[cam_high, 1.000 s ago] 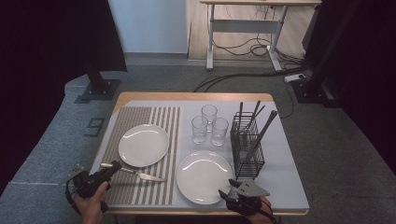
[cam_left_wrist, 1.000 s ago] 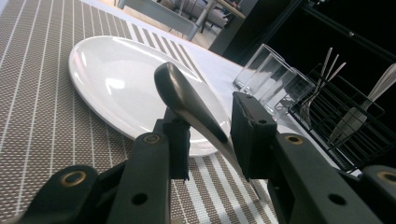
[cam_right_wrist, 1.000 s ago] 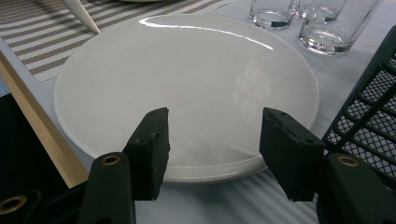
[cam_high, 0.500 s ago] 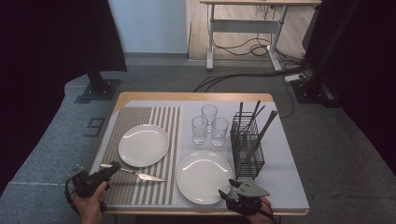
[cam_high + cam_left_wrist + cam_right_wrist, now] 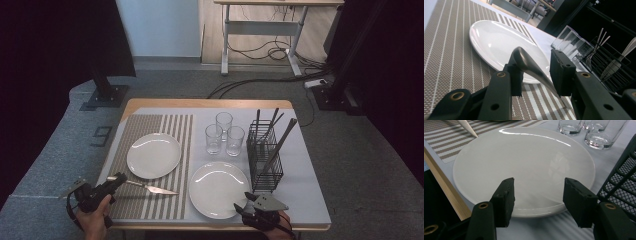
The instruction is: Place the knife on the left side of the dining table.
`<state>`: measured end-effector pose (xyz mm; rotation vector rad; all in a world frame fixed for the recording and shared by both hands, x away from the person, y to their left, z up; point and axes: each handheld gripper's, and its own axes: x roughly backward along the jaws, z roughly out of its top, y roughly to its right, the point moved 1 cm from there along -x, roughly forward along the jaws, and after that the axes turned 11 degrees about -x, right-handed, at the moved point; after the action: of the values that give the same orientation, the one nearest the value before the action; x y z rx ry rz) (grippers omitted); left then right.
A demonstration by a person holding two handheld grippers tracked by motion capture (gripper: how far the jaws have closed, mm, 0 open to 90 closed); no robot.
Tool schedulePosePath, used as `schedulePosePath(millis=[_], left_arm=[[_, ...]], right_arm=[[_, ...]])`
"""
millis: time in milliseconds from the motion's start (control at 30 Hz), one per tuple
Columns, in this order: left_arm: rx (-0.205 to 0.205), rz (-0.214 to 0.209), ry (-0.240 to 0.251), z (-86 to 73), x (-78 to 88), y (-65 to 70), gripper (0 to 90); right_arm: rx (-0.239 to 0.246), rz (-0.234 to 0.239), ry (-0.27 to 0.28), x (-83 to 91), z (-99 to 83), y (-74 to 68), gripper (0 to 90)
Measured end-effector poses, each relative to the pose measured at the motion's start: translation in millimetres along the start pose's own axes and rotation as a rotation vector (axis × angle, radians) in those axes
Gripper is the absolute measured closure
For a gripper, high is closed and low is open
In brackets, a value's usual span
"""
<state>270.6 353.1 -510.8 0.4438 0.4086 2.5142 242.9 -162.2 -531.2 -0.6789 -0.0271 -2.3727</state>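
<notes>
A table knife lies on the striped placemat, blade pointing right, below the left white plate. My left gripper sits at its handle end. In the left gripper view the knife handle lies between the jaws, against the left pad, with a gap to the right pad. These jaws have just been opening. My right gripper is open at the near rim of the right white plate, one jaw to each side and nothing gripped.
Three glasses stand behind the right plate. A black wire cutlery basket with several utensils stands to their right, close to my right gripper. The table's wooden front edge runs just below the plate.
</notes>
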Motion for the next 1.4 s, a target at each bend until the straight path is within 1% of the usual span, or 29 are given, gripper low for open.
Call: schedulePosePath(millis=[100,267,500,567,867,1133,1233,1400], left_arm=[[0.007,0.003,0.003,0.0,0.9,-1.0,64.8],[0.005,0.007,-0.002,-0.1,1.5,-2.1,67.7],[-0.004,0.014,0.000,-1.0,1.5,-2.1,67.6],[-0.009,0.020,-0.008,-1.7,1.7,-2.6,67.5],[0.004,0.017,-0.006,-2.9,3.8,-2.9,69.0],[0.014,0.011,-0.022,-7.3,8.5,-6.2,68.1],[0.008,0.012,-0.020,-6.8,8.3,-5.5,68.0],[0.012,0.017,-0.026,-8.2,8.1,-7.4,67.4]], right_arm=[[-0.002,-0.002,0.000,0.1,0.0,0.3,42.9],[0.001,0.000,-0.001,-0.3,-0.1,0.0,42.9],[-0.002,0.000,0.000,0.1,0.0,0.2,42.9],[-0.002,-0.001,0.000,0.0,0.0,0.1,42.9],[0.001,-0.001,0.001,0.1,0.1,0.5,42.9],[0.001,-0.002,0.001,0.4,0.0,0.7,42.9],[0.003,0.000,0.000,0.2,0.0,0.2,42.9],[0.000,-0.002,0.001,0.3,0.0,0.8,42.9]])
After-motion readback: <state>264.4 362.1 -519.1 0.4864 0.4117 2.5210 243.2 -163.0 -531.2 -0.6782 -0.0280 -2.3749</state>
